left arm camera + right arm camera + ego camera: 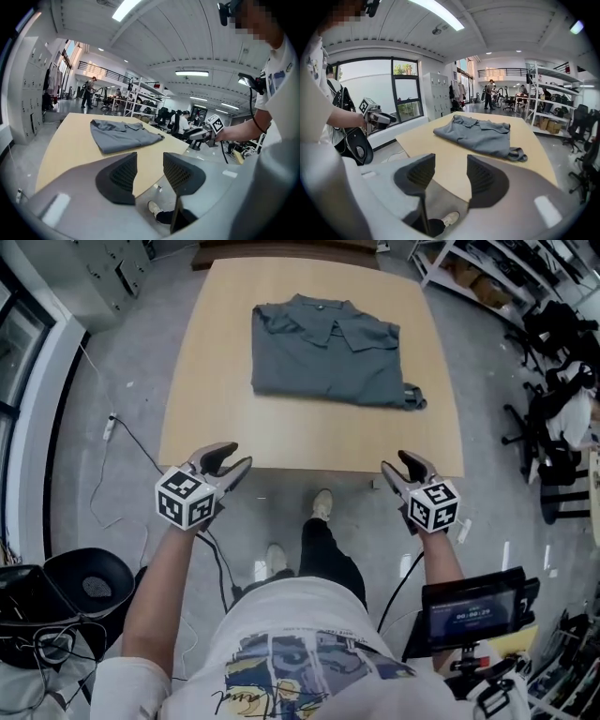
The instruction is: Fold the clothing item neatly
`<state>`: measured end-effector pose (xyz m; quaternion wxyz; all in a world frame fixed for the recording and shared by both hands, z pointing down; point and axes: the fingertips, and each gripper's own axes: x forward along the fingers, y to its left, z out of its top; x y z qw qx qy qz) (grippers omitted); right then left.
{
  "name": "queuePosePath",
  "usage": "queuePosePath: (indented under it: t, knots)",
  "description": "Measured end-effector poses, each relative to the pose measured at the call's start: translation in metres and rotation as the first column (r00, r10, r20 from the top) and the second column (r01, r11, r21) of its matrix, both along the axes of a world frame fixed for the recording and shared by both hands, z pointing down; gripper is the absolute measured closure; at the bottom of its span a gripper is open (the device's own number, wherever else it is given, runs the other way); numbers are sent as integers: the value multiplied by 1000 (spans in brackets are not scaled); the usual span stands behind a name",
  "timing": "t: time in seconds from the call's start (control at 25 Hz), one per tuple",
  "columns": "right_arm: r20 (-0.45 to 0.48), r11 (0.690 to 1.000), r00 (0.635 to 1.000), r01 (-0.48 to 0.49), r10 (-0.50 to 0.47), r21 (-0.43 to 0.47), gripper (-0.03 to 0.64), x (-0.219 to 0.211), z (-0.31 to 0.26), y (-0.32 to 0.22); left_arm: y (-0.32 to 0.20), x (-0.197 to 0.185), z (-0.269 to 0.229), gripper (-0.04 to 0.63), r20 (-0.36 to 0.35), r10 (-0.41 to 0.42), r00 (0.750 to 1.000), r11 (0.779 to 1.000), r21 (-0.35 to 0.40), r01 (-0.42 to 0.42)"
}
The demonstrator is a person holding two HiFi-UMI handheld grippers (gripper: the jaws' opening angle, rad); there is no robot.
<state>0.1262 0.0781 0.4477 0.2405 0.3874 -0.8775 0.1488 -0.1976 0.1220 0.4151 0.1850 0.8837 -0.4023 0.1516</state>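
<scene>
A gray shirt [328, 352] is laid on a light wooden table [202, 432]. It is folded into a flat block with the collar [323, 313] on top. It is placed on the far half of the table, a little to the right. A small bit of sleeve [413, 398] is seen sticking out at its near right corner. The left gripper [236, 457] is held at the near edge of the table, on the left side. Its jaws are seen apart, and nothing is held between them. The right gripper [395, 463] is held at the near edge too, on the right side. Its jaws are also seen apart, and nothing is held between them. Both grippers are pointed toward the table and a little down. Both are well apart from the shirt. A gray floor [131, 362] is seen around the table. A white shoe [322, 505] is seen on the floor by the near edge. A black chair [89, 582] is seen at the left.
</scene>
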Motion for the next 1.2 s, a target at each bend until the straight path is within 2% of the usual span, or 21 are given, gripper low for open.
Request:
queuePosePath:
  t: [0.12, 0.24, 0.36, 0.6, 0.92, 1.2]
  knots:
    - [-14, 1000, 1000, 19, -19, 14, 419, -8, -10, 39, 31, 15, -6, 426, -9, 30, 1000, 1000, -7, -30]
    - [-15, 1000, 1000, 22, -22, 11, 436, -21, -8, 53, 36, 20, 0, 475, -11, 46, 999, 999, -13, -46]
    - [0, 999, 1000, 30, -30, 11, 484, -31, -5, 64, 42, 27, 7, 530, -33, 43, 999, 999, -3, -44]
    - [-2, 995, 996, 94, -94, 34, 589, -44, -10, 82, 58, 54, 8, 588, -53, 69, 996, 998, 14, -68]
    - [-3, 985, 986, 166, -166, 50, 614, -27, -29, 134, 108, 111, -10, 588, -48, 113, 992, 994, 7, -113]
    - [-17, 978, 980, 200, -200, 56, 614, -13, -27, 173, 149, 136, -2, 588, -60, 106, 993, 994, -30, -108]
